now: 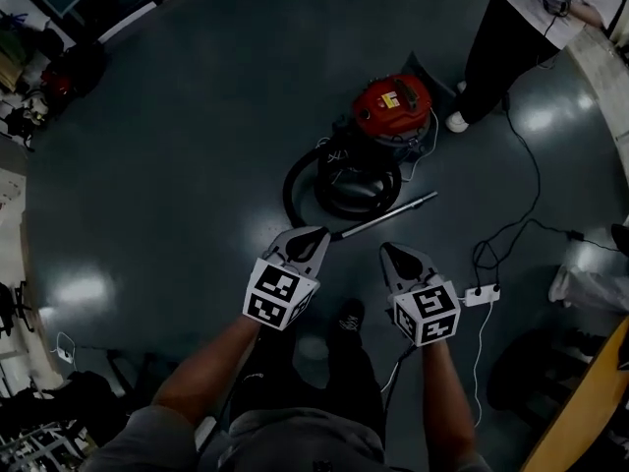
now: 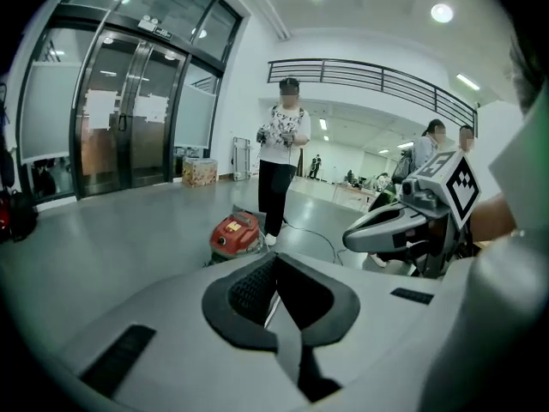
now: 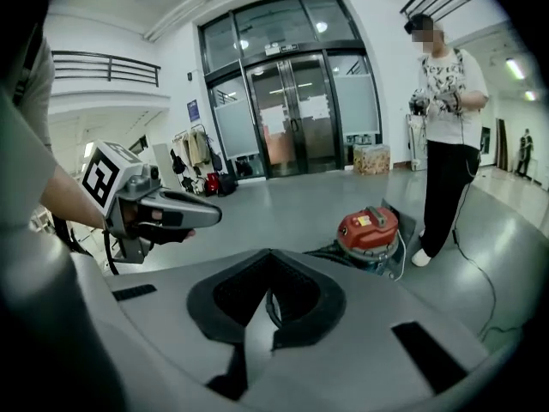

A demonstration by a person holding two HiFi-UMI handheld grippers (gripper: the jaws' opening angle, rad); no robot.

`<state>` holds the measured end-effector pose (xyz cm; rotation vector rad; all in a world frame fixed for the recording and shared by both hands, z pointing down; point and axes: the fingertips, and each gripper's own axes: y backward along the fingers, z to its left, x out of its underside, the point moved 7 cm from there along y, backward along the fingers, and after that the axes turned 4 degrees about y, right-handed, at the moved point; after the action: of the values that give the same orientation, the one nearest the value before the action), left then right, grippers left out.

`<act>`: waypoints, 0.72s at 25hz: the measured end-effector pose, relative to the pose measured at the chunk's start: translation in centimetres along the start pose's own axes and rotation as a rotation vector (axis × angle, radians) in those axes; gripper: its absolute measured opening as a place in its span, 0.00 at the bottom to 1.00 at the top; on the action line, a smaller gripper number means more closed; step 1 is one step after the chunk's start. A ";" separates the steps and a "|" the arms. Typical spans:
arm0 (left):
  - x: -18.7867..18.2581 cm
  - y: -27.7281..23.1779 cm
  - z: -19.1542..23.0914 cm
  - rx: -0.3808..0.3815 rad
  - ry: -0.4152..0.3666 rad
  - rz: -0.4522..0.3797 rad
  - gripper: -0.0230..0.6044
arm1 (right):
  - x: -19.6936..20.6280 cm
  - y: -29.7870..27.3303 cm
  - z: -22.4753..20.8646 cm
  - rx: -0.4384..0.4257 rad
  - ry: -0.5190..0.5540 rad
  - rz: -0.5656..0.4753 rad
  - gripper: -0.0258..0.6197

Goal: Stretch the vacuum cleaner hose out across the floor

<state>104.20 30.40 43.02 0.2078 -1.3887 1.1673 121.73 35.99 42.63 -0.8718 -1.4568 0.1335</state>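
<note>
The red vacuum cleaner (image 1: 393, 106) stands on the dark floor ahead of me. Its black hose (image 1: 339, 180) lies coiled in front of it, and a metal wand (image 1: 388, 214) slants out to the right of the coil. My left gripper (image 1: 314, 237) is shut and empty, with its tip just short of the wand's near end. To the right of it my right gripper (image 1: 388, 254) is shut and empty too. In the left gripper view the vacuum cleaner (image 2: 236, 234) shows beyond the shut jaws. It also appears as the vacuum cleaner (image 3: 369, 228) in the right gripper view.
A person (image 1: 511, 37) stands just right of the vacuum. A black cable runs to a white power strip (image 1: 482, 295) on the floor at my right. Bags (image 1: 59, 77) lie at the far left. Glass doors (image 3: 296, 114) close the hall behind.
</note>
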 end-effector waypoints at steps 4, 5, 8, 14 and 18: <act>7.3 -3.4 4.9 -0.031 0.045 0.093 0.05 | 6.2 -7.3 -0.4 -0.014 0.016 0.109 0.05; 9.1 -4.5 6.0 -0.038 0.053 0.110 0.05 | 7.8 -9.3 -0.6 -0.022 0.027 0.134 0.05; 15.5 -8.0 8.9 -0.056 0.090 0.160 0.05 | 13.6 -15.0 -1.0 -0.069 0.049 0.203 0.05; 29.0 -14.5 14.5 -0.092 0.135 0.239 0.05 | 25.2 -26.8 -1.0 -0.202 0.070 0.291 0.05; 36.6 -17.6 18.0 -0.125 0.175 0.260 0.05 | 32.7 -34.3 -0.9 -0.258 0.127 0.354 0.08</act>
<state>96.75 27.86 86.70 -0.1652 -1.3547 1.2738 113.55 30.45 88.99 -1.3235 -1.2063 0.1526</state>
